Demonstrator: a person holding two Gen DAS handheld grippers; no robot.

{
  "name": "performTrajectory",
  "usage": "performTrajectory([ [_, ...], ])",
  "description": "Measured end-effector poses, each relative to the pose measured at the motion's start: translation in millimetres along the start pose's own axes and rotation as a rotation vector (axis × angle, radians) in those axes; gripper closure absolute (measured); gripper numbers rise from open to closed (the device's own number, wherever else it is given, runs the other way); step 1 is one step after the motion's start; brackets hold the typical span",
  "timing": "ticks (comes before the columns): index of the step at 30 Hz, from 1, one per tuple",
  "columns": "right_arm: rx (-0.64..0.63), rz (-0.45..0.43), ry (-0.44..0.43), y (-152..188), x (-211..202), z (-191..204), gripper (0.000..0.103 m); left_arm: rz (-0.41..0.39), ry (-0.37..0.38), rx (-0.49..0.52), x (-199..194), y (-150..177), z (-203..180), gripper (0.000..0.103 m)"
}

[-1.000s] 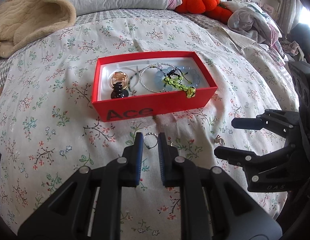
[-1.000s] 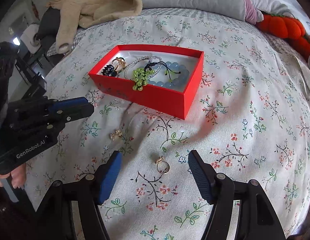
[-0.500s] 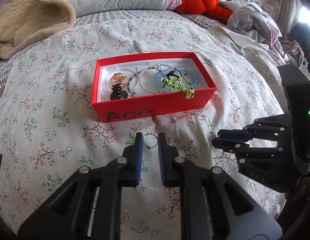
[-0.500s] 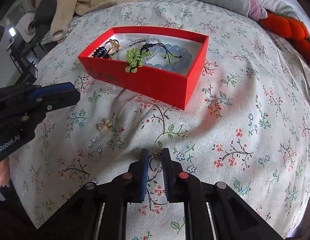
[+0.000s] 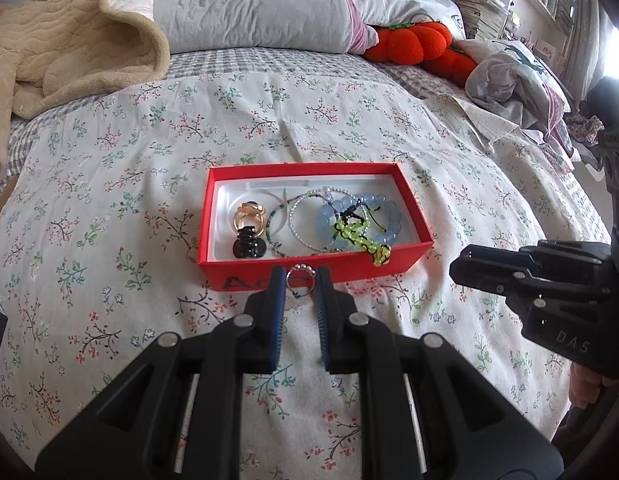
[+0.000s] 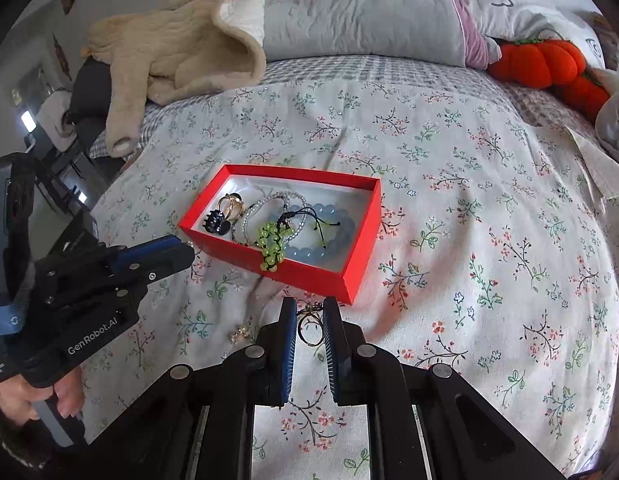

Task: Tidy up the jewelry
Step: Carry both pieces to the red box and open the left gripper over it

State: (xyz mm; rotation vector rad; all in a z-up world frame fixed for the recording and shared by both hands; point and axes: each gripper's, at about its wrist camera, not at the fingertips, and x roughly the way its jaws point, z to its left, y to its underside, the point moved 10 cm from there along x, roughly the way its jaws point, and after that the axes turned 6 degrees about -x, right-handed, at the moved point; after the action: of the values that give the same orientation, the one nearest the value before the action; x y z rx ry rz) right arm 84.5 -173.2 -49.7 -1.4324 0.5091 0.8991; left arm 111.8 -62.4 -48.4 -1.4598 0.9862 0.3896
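A red box [image 5: 413, 216] [image 6: 361, 248] sits on the floral bedspread and holds blue beads [image 5: 383, 216], a green bead string [image 5: 349, 234], a silver bangle [image 5: 305, 220], a gold ring [image 5: 251, 216] and a black clip [image 5: 247, 244]. My left gripper [image 5: 300, 278] is shut on a silver beaded ring [image 5: 300, 270], held up in front of the box's near wall. My right gripper [image 6: 311, 320] is shut on a gold ring [image 6: 309, 330], lifted just short of the box's near corner. Each gripper shows in the other's view: the right gripper [image 5: 549, 280], the left gripper [image 6: 149, 258].
A small gold earring [image 6: 239, 334] lies on the bedspread between the grippers. A beige blanket [image 5: 61, 52], grey pillows [image 5: 261, 4] and an orange pumpkin plush [image 5: 413, 42] lie beyond the box. Crumpled bedding [image 5: 517, 76] is at the right.
Both grippers have risen off the bedspread with their rings and moved toward the red box. The right gripper closed on the gold ring one second ago to half a second ago.
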Motion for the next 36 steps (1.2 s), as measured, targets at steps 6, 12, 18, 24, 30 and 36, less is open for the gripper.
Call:
performTrajectory([
  [6,0.024,-0.016,0.007,-12,9,1,0.090,-0.018,-0.027,0.013,15,-9,-5,0.086],
  [12,0.063,-0.025,-0.006,-20,18,-1,0.090,-0.021,-0.049,0.007,30,-17,-8,0.086],
  [18,0.094,-0.036,-0.020,-30,21,-5,0.089,-0.018,-0.065,0.007,35,-19,-8,0.086],
  [24,0.112,-0.030,-0.018,-31,25,-12,0.089,-0.009,-0.086,0.022,34,-18,-5,0.076],
  [30,0.116,-0.023,-0.015,-30,28,-15,0.089,-0.018,-0.102,0.028,25,-17,0,0.060],
  [36,0.117,-0.009,-0.010,-30,33,-17,0.089,-0.013,-0.119,0.049,21,-13,3,0.052],
])
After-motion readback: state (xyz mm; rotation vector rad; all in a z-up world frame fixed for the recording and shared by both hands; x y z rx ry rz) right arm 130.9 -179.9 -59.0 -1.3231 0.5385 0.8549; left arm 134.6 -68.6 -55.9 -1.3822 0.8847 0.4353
